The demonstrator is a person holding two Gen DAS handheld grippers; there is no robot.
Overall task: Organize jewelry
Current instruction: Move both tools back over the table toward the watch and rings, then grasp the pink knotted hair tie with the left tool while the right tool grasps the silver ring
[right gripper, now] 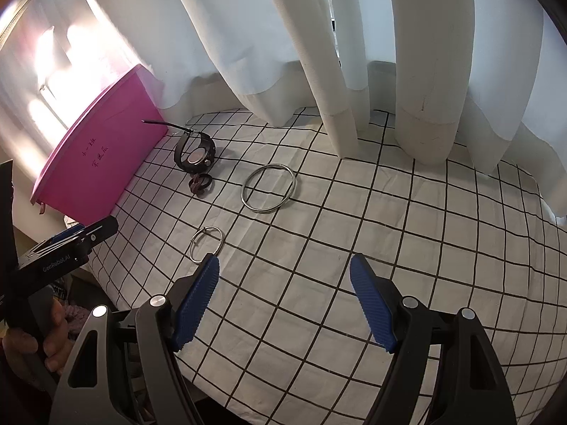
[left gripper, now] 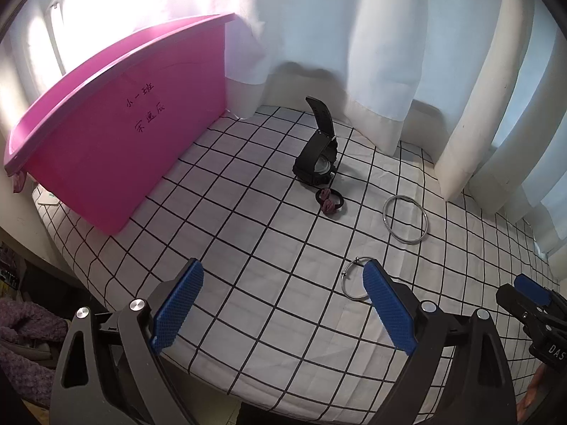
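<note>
A pink plastic bin (left gripper: 117, 141) stands at the left of a table under a checked cloth (left gripper: 248, 233); it also shows in the right wrist view (right gripper: 102, 163). A black watch (left gripper: 319, 156) (right gripper: 196, 152) lies beside it. A dark hair tie (left gripper: 330, 202) (right gripper: 200, 182) lies just in front of the watch. A large silver bangle (left gripper: 405, 220) (right gripper: 268, 189) lies to the right. A small silver bracelet (left gripper: 349, 281) (right gripper: 205, 244) lies nearest. My left gripper (left gripper: 283, 304) is open and empty, its right finger beside the small bracelet. My right gripper (right gripper: 285, 302) is open and empty.
White curtains (left gripper: 354, 53) (right gripper: 319, 53) hang along the table's far edge. The right gripper shows at the right edge of the left wrist view (left gripper: 535, 304). The left gripper and the hand holding it show at the left of the right wrist view (right gripper: 63, 248).
</note>
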